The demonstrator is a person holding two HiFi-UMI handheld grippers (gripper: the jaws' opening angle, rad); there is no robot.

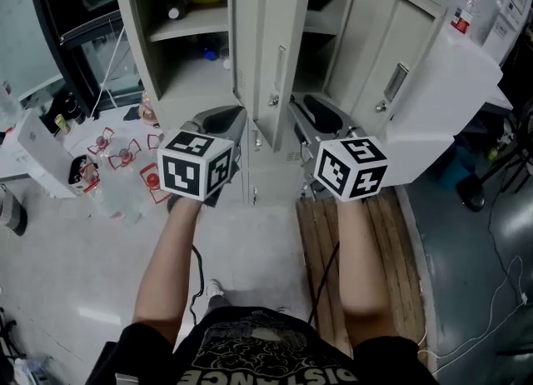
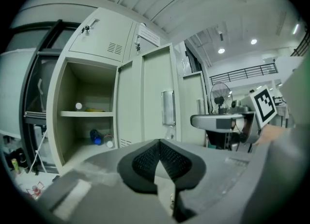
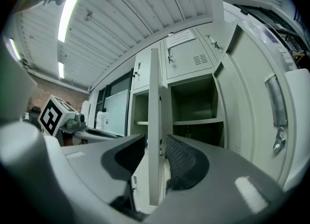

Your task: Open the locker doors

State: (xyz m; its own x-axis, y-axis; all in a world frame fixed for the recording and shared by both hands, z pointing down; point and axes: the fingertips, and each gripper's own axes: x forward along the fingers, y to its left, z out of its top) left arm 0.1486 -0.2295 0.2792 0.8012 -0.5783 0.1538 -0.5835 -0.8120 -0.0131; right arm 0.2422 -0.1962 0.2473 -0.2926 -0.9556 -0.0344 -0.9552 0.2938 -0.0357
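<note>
The beige lockers [image 1: 179, 75] stand in front of me. The left compartment [image 2: 87, 116] is open, showing a shelf. The middle door [image 1: 271, 42] is swung out toward me, with its handle [image 2: 168, 106] facing left. A right door [image 1: 391, 67] also stands open. My right gripper [image 1: 300, 106] points level at the middle door. That door's free edge [image 3: 154, 121] runs between its jaws with a small gap on each side, so the right gripper [image 3: 155, 152] is open. My left gripper [image 1: 236, 112] hovers left of this door. The left gripper [image 2: 159, 145] is shut on nothing, pads meeting at the tips.
Two bottles [image 2: 100, 138] lie in the left compartment and small items sit on its shelf. Red-framed objects [image 1: 125, 157] and white boxes [image 1: 37, 154] clutter the floor at the left. Wooden planks [image 1: 387, 242] lie on the floor under my right arm. A large white box [image 1: 462, 83] stands right of the lockers.
</note>
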